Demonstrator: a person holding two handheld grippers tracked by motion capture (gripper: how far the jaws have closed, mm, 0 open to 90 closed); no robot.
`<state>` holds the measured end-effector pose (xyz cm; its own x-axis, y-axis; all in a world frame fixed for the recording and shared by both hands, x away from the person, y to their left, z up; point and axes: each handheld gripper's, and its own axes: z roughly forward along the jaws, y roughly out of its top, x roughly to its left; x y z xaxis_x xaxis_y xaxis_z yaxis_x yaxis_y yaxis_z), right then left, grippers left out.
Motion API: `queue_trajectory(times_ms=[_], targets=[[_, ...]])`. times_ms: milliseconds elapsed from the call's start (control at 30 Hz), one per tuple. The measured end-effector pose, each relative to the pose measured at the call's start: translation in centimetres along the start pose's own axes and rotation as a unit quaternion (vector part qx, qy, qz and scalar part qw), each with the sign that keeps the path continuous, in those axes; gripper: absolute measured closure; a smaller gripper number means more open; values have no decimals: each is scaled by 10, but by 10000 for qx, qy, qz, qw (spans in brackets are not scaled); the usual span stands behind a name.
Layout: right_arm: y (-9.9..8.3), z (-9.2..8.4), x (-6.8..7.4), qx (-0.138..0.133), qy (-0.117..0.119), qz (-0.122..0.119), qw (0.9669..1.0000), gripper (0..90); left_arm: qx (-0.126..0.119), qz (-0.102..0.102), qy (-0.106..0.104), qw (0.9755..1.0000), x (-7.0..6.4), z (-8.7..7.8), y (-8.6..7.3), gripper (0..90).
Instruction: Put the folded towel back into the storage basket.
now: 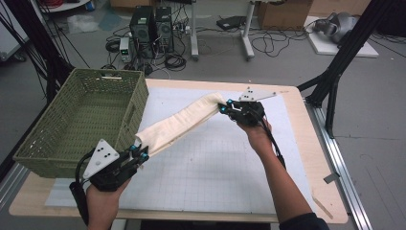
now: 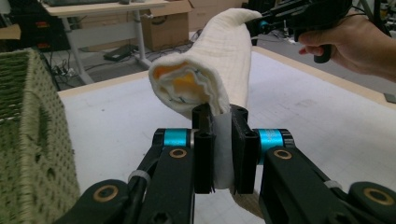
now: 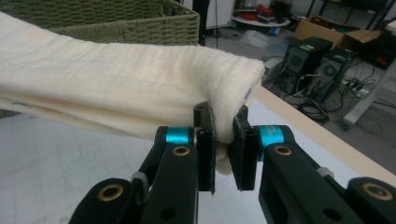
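So right now the folded cream-coloured cloth [image 1: 179, 125], quilted-looking and doubled into a long thick strip, hangs in the air above the white gridded counter [image 1: 225, 167], stretched between both hands. The left hand-held gripper [image 1: 140, 154] is clenched on the near end; in the left gripper view you can see the cloth edge pinched flat between the black jaws, with the folded layers puffing out above them. The right hand-held gripper [image 1: 224, 108] is clamped on the far end the same way, a corner of the fabric squeezed between its jaws in the right gripper view.

The bit that matters: the strip's long axis runs diagonally from near-left up to far-right, sagging a little in the middle. The green woven basket [image 1: 76, 120] sits at the left edge of the counter, just beside the left gripper and well apart from the right one. So the left hand is clearly the closer one to the basket. My guess is the cloth goes in there next, and the right end has the longer swing leftward.
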<state>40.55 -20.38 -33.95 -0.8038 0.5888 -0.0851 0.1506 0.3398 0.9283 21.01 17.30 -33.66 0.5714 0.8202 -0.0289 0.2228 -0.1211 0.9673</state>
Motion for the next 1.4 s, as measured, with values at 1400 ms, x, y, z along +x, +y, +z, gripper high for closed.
queue_trajectory(times_ms=[1400], targets=[[80,121,39,-156,739,-342,9966,820,-462,-193,1183,9917,45,-71,1,815]])
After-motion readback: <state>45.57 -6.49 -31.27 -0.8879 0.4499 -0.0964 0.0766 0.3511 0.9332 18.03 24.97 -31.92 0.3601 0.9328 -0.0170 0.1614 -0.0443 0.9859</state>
